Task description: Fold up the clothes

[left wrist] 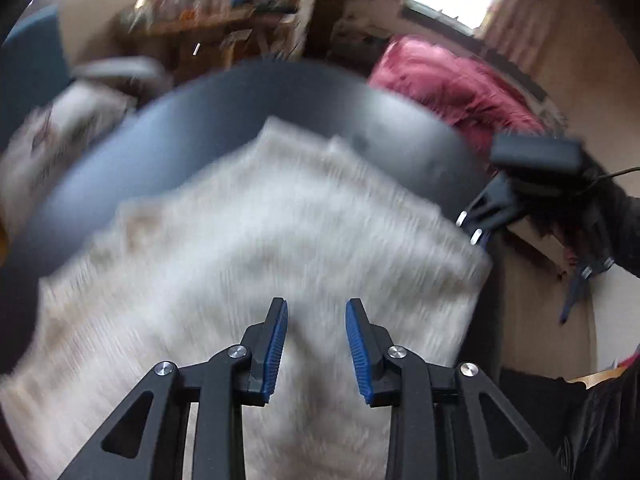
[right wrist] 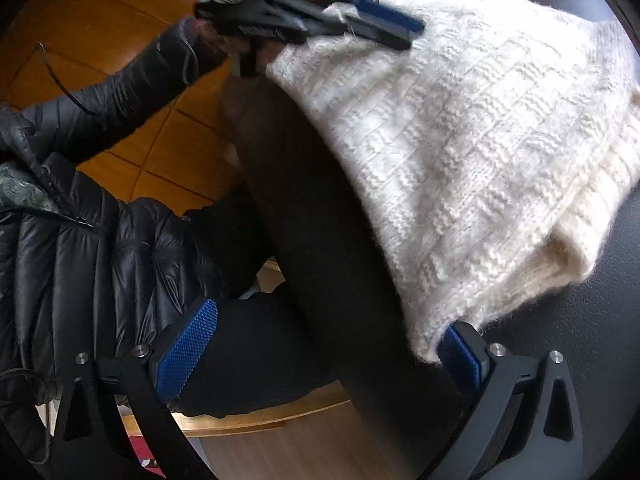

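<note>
The cream sweater [right wrist: 472,152] lies folded on the dark round tabletop [right wrist: 592,300]. Left gripper [left wrist: 316,344] hovers half-open and empty over its 6 o'clock edge; right gripper [right wrist: 320,356], wide open at 3 o'clock, grips nothing, probably lining up the next fold.

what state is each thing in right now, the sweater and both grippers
cream cable-knit wool sweater: folded over, lying on the round dark table, one corner hanging past the rim
left gripper: open, hovering above the sweater, nothing between its blue pads
right gripper: wide open at the table's edge, one finger partly under the overhanging sweater corner, not gripping it
</note>
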The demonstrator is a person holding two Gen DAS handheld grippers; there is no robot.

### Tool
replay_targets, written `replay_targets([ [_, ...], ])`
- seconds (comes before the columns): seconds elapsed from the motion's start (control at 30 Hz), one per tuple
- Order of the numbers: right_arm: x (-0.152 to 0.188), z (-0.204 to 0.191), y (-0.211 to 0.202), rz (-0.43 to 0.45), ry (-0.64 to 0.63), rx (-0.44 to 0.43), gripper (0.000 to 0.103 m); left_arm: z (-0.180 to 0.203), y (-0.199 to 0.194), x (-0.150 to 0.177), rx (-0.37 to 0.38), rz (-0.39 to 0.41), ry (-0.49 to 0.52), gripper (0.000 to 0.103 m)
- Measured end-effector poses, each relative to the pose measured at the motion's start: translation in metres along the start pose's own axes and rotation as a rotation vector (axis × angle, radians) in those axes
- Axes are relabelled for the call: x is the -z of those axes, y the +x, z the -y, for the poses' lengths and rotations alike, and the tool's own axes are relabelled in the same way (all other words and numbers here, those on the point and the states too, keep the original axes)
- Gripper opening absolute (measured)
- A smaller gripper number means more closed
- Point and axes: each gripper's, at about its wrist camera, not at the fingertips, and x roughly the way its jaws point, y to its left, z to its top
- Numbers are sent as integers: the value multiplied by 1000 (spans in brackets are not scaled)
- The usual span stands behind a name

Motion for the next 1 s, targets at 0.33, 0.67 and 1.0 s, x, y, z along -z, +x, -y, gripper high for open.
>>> replay_targets([
  [0.33,-11,-17,15,24,-33,93,103,-50,78,-127,205,-207,-86,44],
  [0.67,-27,-34,36,9,-131,169,103,-88,132,-156,162,-388,-302,45],
  [1.0,-47,-41,54,27,-142,212,103,-49,146,-155,30,-415,-30,6],
])
